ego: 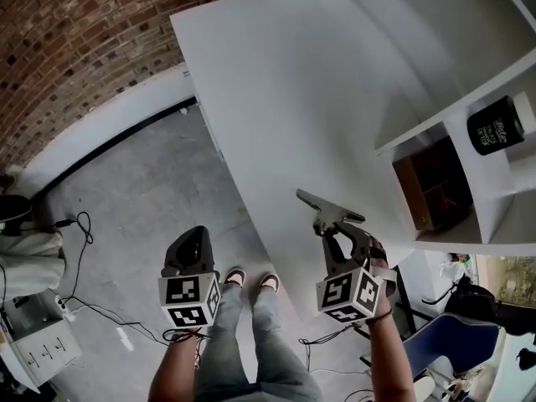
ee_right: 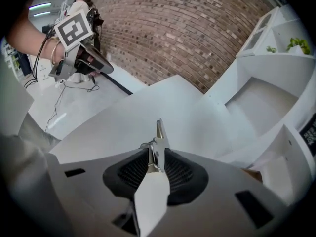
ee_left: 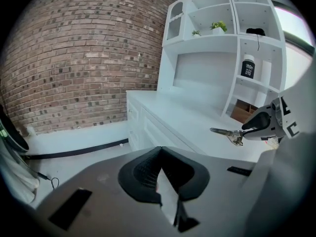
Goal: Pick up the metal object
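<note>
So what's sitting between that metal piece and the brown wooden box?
Nothing: just bare white countertop, as the head view shows. The right gripper's jaws hold the metal piece.

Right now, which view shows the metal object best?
The right gripper view: the metal object sits close, clamped between the right tongs. The head view shows it whole but smaller; the left gripper view shows it small and far, side-on.

2 tools (ego: 194, 234) (ego: 333, 234), 1 metal obj (ego: 321, 203), 1 black jar (ego: 494, 126), maybe 2 plants (ee_left: 219, 26).
</note>
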